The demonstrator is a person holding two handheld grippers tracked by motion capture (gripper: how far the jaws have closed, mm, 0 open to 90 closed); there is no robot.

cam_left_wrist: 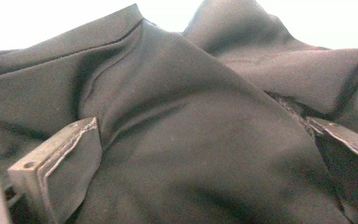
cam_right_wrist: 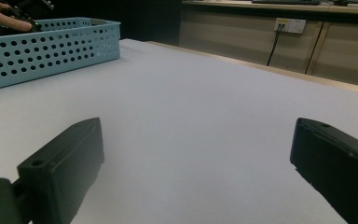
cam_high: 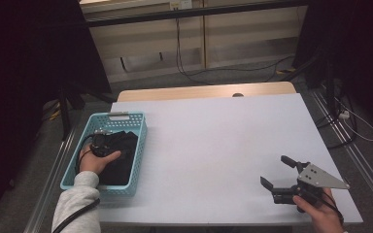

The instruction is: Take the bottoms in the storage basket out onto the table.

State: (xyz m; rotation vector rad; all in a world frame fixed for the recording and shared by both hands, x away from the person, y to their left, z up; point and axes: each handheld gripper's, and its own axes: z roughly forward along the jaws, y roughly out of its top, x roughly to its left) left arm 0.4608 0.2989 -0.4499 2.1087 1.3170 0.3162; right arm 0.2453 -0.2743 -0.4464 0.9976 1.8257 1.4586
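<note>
Cloth (cam_left_wrist: 182, 140) bunched between my left gripper's (cam_left_wrist: 205, 135) parted jaws in basket (cam_high: 138, 145): close on ridge. Right gripper's (cam_high: 278, 173) jaws apart, idle.

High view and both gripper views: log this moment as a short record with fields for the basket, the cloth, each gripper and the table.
basket: light blue, perforated, at the table's left edge
cloth: black fabric, bunched inside the basket
left gripper: down in the basket, jaws apart, pressed into a fold of the cloth
right gripper: jaws wide apart, holding nothing, over the table's near right corner
table: white top
</note>
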